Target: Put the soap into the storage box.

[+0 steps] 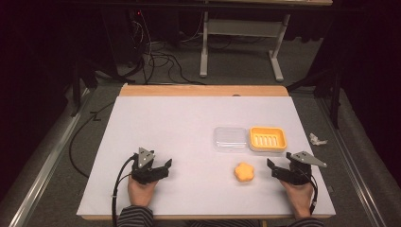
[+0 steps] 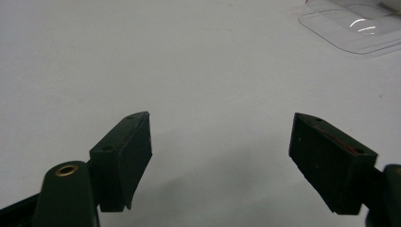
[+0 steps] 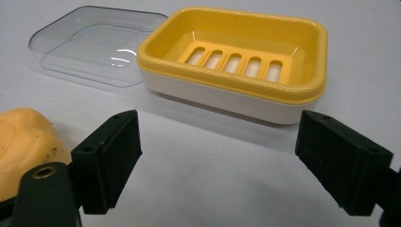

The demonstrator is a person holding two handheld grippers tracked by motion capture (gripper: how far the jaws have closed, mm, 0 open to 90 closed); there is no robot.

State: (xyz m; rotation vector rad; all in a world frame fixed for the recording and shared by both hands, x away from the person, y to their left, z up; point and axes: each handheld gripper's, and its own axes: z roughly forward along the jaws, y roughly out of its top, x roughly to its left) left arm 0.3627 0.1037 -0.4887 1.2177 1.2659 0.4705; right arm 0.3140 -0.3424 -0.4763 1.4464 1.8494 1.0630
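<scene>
Both hands sat at the near edge of the white table (image 1: 189, 118), each holding a tool. At about 7 o'clock the left tool (image 1: 163, 169) rested with its jaws wide apart over bare surface. At about 5 o'clock the right tool (image 1: 273, 169) also had its jaws spread, nothing between them. An orange flower-shaped soap (image 1: 244, 172) lay just to its 9 o'clock side, untouched. Beyond, toward 1 o'clock, stood the yellow soap dish (image 1: 268, 138), with the clear lid (image 1: 230, 138) touching its 9 o'clock side.
</scene>
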